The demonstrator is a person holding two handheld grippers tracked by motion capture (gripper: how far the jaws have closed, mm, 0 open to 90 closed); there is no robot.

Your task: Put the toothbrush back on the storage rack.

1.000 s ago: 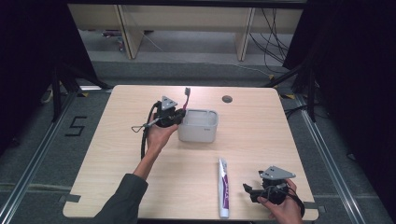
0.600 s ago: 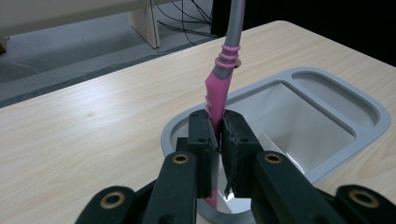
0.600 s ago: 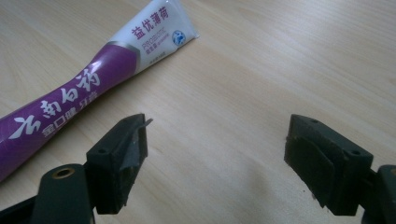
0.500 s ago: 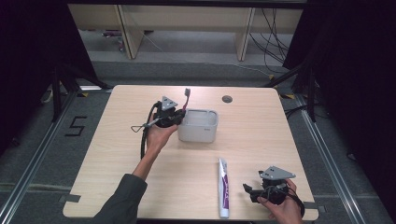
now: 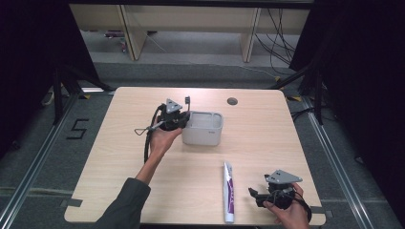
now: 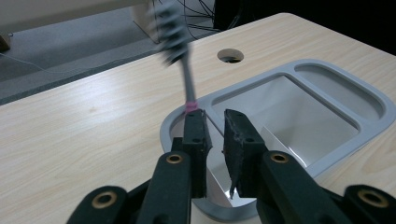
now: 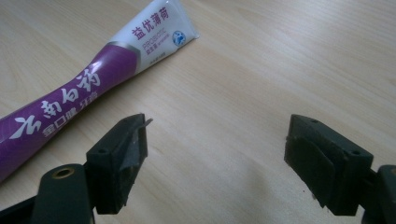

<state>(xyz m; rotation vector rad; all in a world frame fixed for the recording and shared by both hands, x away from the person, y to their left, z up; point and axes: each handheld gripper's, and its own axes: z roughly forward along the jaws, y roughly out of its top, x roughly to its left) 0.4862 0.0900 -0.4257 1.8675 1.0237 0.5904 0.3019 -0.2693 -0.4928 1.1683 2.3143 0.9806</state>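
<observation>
One of two items nearly home: grey toothbrush [image 6: 187,79] upright at white plastic holder [image 5: 203,128] | left tongs [image 6: 214,123] just loosening off its handle | purple-white toothpaste tube [image 7: 74,98] on tabletop [image 5: 267,133], right tongs [image 7: 217,135] gaping, empty.

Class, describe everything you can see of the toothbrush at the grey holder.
The toothbrush has a slim grey handle with a pink band and a dark bristled head, blurred, at the top. It stands tilted in the end compartment of the grey holder, beside the left gripper, whose jaws have just been opening.
</observation>
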